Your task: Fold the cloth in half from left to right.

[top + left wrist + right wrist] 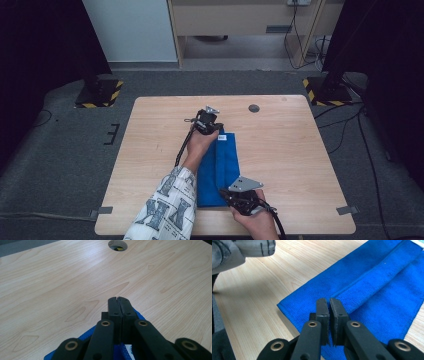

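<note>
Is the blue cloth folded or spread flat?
Folded. The blue cloth lies as a narrow strip on the table, with a doubled layer's edge running along its length.

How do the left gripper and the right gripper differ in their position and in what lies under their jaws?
The left gripper is at the blue cloth's far end; the right gripper is at its near end. The left jaws reach over bare table; the right jaws stay over cloth. Both are shut.

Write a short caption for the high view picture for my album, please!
Two hand-held grippers, left and right, work at opposite ends of a blue cloth on a wooden table.
</note>
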{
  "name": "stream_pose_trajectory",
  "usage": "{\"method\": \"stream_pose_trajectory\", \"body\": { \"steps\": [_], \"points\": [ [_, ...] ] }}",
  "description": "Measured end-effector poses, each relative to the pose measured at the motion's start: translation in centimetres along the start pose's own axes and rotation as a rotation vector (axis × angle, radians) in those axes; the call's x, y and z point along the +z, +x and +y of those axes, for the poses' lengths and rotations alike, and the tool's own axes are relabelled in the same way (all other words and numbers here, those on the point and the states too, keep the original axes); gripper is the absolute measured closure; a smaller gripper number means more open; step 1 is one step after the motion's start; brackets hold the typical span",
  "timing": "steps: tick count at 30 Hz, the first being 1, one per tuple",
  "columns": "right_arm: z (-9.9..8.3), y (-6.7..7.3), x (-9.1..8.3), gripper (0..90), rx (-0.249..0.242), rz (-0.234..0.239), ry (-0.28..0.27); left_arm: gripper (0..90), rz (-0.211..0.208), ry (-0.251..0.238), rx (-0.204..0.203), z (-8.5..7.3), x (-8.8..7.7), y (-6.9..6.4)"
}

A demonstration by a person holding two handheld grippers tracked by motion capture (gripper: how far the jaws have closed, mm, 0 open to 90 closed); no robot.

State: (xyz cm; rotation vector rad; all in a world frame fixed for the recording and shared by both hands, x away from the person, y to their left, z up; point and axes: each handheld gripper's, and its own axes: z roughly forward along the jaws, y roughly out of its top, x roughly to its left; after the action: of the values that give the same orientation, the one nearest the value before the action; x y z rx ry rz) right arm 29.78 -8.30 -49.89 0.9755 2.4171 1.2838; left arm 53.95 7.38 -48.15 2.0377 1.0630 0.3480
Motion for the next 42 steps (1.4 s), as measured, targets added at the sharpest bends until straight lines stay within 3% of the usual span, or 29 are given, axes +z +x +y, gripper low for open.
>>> {"method": "stream_pose_trajectory", "body": {
  "steps": [19, 36, 42],
  "points": [
    [-1.0, -0.8, -0.7, 85.9, 0.016, -0.012, 0.009, 88.8, -0.018, 0.03, -0.005, -0.2, 1.5, -0.8],
    [-1.8, -1.8, -1.8, 85.2, 0.026, -0.056, 0.034, 88.7, -0.049, 0.002, -0.042, 0.2, 1.6, -1.5],
    [-2.5, -2.1, -1.4, 74.6, 0.047, -0.064, 0.077, 80.9, -0.063, 0.007, -0.063, 0.0, 2.0, -1.5]
  ]
}}
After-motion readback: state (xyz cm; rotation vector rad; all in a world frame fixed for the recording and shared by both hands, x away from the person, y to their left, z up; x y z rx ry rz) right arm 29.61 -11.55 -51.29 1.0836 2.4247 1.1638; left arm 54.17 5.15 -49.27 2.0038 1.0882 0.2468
